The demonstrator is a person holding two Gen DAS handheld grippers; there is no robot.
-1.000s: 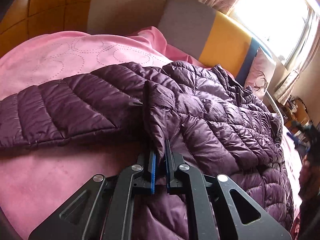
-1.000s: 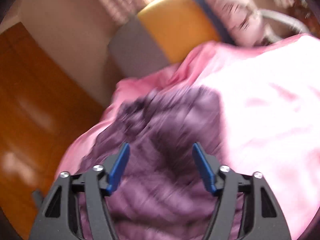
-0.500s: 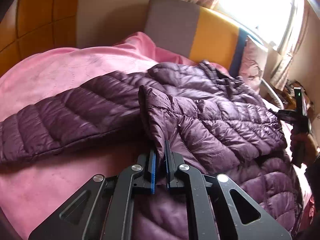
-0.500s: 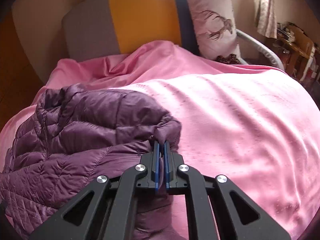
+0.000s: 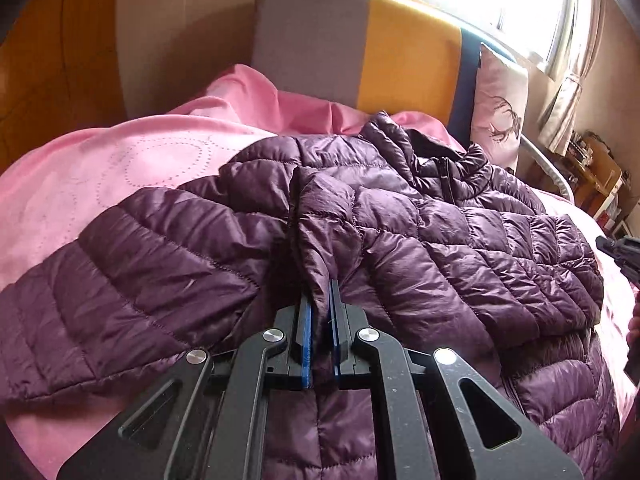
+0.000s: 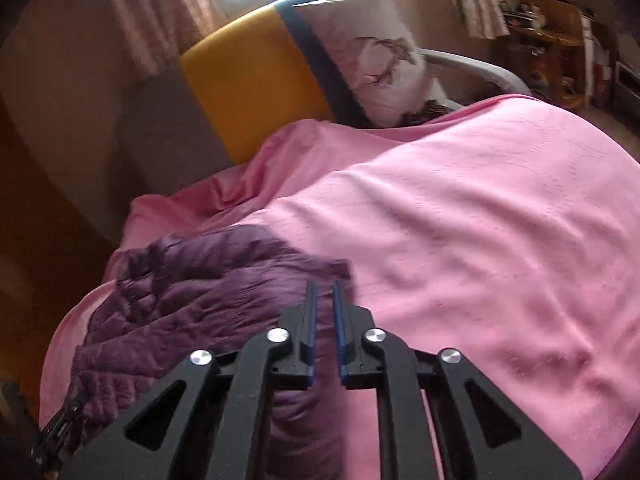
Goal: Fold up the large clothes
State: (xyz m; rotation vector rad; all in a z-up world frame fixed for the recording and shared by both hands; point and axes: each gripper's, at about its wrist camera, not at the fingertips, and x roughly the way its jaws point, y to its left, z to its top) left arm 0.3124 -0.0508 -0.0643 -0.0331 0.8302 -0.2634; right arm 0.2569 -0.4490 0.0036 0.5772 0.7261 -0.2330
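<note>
A purple quilted puffer jacket (image 5: 420, 240) lies spread on a pink bedspread (image 5: 100, 168). My left gripper (image 5: 320, 300) is shut on a raised fold of the jacket near its middle, with one sleeve stretching out to the left. In the right wrist view the jacket (image 6: 192, 300) lies left of my right gripper (image 6: 324, 292), whose jaws stand a narrow gap apart above the jacket's edge; nothing shows pinched between them. The right gripper also shows at the right edge of the left wrist view (image 5: 622, 252).
A grey, yellow and blue headboard (image 5: 360, 48) stands at the back with a deer-print pillow (image 5: 500, 104) against it. A bright window and curtains are at the upper right. Cluttered wooden furniture (image 6: 552, 44) stands beyond the bed. Wooden panelling is on the left.
My right gripper was shut on the jacket's edge half a second ago; its jaws have parted slightly and the fabric has dropped out. My left gripper keeps its hold and has pulled the fold back.
</note>
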